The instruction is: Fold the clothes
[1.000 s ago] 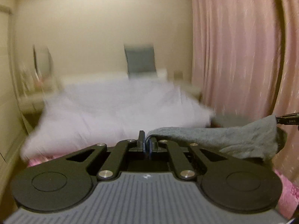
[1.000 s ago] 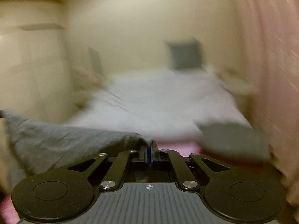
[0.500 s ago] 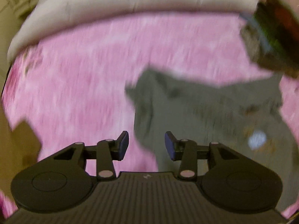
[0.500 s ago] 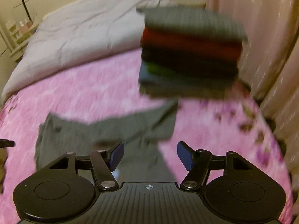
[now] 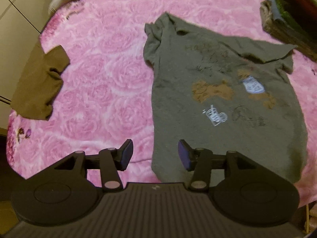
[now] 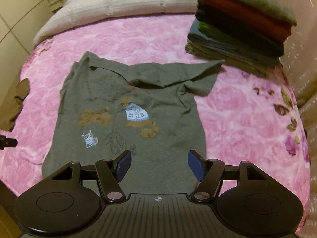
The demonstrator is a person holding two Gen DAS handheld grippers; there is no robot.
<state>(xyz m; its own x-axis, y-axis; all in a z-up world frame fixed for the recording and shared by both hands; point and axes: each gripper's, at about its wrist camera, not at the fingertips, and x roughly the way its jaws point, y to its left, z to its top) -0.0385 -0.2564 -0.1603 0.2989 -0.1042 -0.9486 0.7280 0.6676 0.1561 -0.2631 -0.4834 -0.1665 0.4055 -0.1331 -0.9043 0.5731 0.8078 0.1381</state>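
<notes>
**A:** Closest thing up front? Left gripper [image 5: 154,156], pointing down at the bed, jaws apart and opening wider. Nothing pinched between the pads. Hanging right over the shirt's near left edge, half over pink blanket [image 5: 103,83], half over grey cloth.

**B:** Same deal on the right. Right gripper [image 6: 159,165] jaws spread wide, empty, parked above the shirt's bottom hem. No cloth touching the pads as far as can be told.

**A:** And the shirt [image 6: 138,142] itself: grey tee, lying face up and mostly flat on the blanket, hem nearest, collar far. Print showing: brown blobs, a small white mug sketch, a pale blue-white patch, some dark scribbly lines. Bit blurry, so no reading the lettering.

**B:** Not totally flat though. Right sleeve flopped over toward the chest, with a fold running across the upper part. Left shoulder side bunched and wrinkled in the left view.

**A:** Off to the left edge of the bed, a brown garment [image 5: 37,85], crumpled, well apart from the tee.

**B:** Further back on the right, a stack [image 6: 243,25] of folded clothes: grey on top, then red, dark, green, more grey below. Tee's far sleeve tip lying just beside its base.

**A:** Farthest back, a pale duvet [image 6: 122,2] bunched across the head of the bed.
</notes>
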